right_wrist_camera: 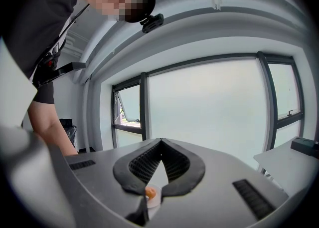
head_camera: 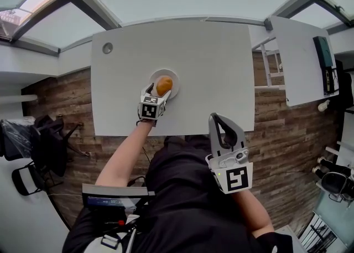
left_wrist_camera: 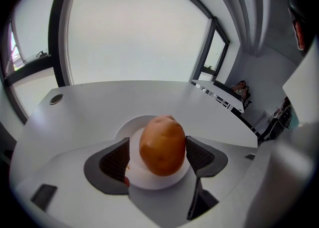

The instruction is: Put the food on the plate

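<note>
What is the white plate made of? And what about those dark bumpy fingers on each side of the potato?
The plate looks like glazed ceramic, or maybe hard plastic: it is plain white, smooth and faintly shiny. The fingers seem to be dark rubbery or plastic pads, and their inner faces show a fine ridged grid. The potato has matte tan skin with little specks.
</note>
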The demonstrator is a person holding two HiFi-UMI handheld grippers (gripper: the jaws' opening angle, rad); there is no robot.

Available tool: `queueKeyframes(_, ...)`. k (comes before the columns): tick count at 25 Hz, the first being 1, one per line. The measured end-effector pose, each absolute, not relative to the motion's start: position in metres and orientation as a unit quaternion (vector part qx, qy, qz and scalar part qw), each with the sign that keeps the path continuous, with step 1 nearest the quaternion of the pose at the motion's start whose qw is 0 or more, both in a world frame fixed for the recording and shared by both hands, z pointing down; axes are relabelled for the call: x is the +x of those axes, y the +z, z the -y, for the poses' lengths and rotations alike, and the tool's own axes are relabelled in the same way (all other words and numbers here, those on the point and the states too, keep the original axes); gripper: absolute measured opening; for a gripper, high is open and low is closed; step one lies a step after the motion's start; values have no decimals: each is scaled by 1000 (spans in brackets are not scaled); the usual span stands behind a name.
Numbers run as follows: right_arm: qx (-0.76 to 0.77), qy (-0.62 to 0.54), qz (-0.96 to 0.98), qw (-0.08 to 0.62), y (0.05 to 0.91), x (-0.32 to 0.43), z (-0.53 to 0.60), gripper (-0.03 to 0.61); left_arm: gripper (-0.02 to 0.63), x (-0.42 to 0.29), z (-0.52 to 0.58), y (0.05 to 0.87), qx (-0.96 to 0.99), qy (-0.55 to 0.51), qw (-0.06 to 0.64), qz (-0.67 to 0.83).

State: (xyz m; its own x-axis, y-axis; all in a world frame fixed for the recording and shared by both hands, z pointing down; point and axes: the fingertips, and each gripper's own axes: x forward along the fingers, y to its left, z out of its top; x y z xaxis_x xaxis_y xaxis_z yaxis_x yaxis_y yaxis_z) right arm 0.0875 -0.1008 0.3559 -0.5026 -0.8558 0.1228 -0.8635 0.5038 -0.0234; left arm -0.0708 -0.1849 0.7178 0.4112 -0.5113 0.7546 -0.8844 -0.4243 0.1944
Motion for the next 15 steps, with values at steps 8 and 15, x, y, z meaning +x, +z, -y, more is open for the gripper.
queueKeyframes(8,502,58,862,41,357,84,89,-3,339,-72,174,713,786,305,301,445)
queueKeyframes(15,501,54,863,41,353,77,82,-3,339,-75,170,703,793,301,287,444)
